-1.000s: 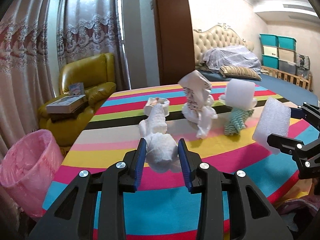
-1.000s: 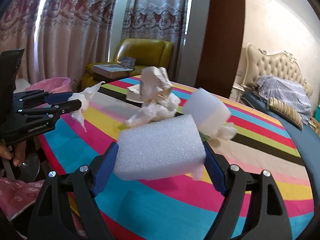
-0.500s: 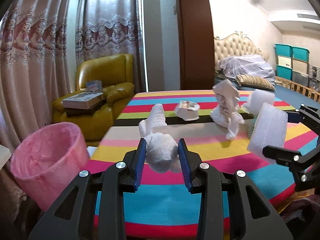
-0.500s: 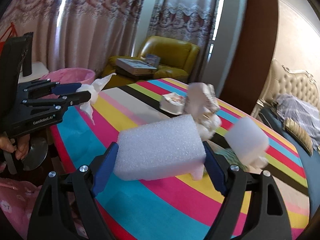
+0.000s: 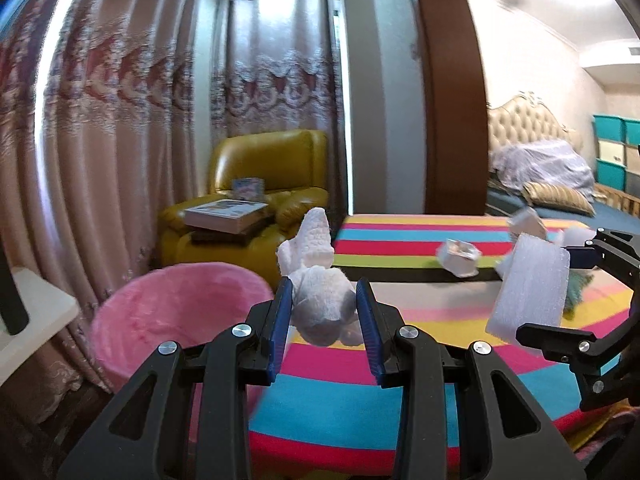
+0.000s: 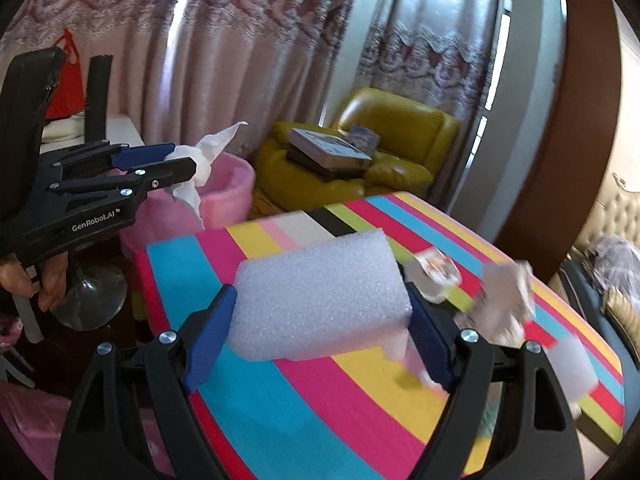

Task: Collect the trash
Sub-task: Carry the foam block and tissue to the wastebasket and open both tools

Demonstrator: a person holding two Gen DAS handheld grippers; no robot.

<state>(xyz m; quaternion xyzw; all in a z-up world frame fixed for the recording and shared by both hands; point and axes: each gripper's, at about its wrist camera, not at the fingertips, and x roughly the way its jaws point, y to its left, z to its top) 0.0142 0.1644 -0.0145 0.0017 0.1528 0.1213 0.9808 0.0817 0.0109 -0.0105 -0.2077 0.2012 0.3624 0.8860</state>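
Tissue wad (image 5: 322,304) in left tool (image 5: 325,320), foam block (image 6: 320,300) in right tool (image 6: 320,332).

Striped table (image 5: 400,404): small carton (image 5: 459,258), crumpled wrappers (image 6: 506,306) lying on top.

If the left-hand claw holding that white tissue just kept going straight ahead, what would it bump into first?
Probably the yellow armchair; the left gripper, shut on the crumpled tissue, points past the pink bin. Depth is unclear.

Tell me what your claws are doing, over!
Left claw shut on crumpled tissue. Right claw shut on foam block. Pink bin just ahead-left, nothing blocking it.
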